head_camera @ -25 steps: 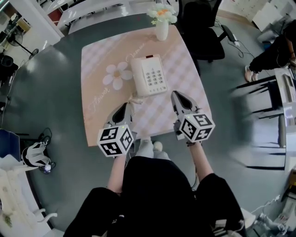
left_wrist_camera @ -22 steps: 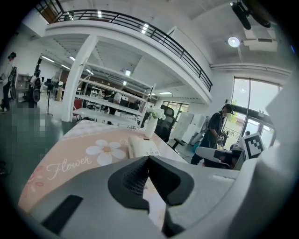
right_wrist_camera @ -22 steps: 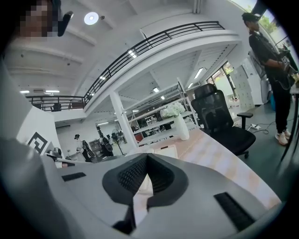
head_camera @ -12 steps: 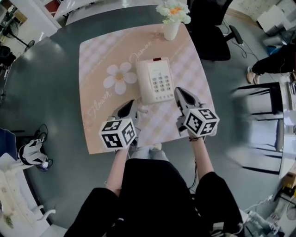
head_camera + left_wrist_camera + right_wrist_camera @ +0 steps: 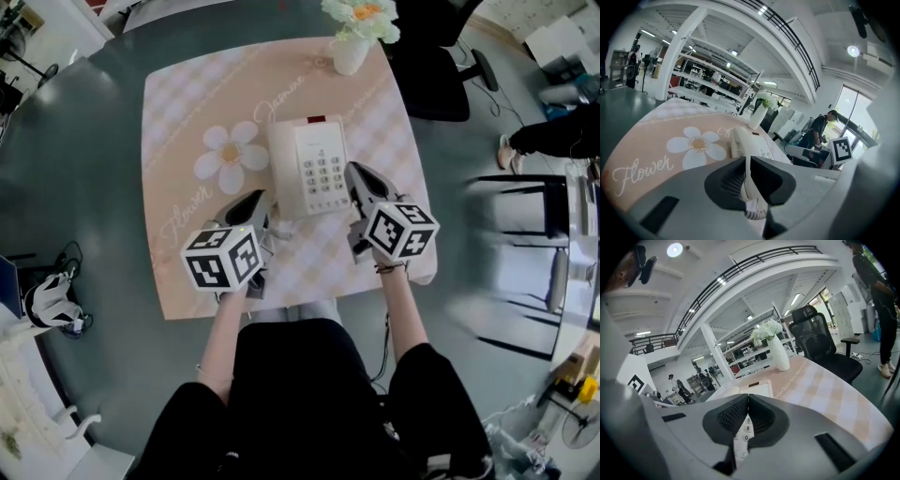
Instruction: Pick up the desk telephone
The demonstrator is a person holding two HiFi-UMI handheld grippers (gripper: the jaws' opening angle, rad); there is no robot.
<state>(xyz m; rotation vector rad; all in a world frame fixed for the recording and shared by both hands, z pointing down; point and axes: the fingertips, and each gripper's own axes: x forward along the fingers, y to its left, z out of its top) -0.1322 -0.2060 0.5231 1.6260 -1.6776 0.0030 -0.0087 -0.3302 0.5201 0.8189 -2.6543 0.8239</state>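
My left fingers (image 5: pixel 726 180), right fingers (image 5: pixel 761 418): closed, empty. Phone (image 5: pixel 307 167) flat on bench (image 5: pixel 178 141) between them, just beside each; left by handset side, right by keypad side. Vase (image 5: pixel 350 54) at bench's far edge, beyond phone.

Telephone (image 5: pixel 309 169) on tablecloth (image 5: pixel 178 141), vase (image 5: pixel 350 54) behind

Cream-white plastic desk telephone (image 5: pixel 309 167), grey keys, small dark red strip at its far end. Peach-pink square tablecloth (image 5: pixel 178 122) in pale checks, printed with 1 white daisy (image 5: pixel 228 156), yellow-centred, and white script. White ceramic vase (image 5: pixel 350 56) at far right corner, white and orange blooms. Grey left gripper (image 5: pixel 257 199) and grey right gripper (image 5: pixel 352 172), black pads, black-and-white marker cubes.
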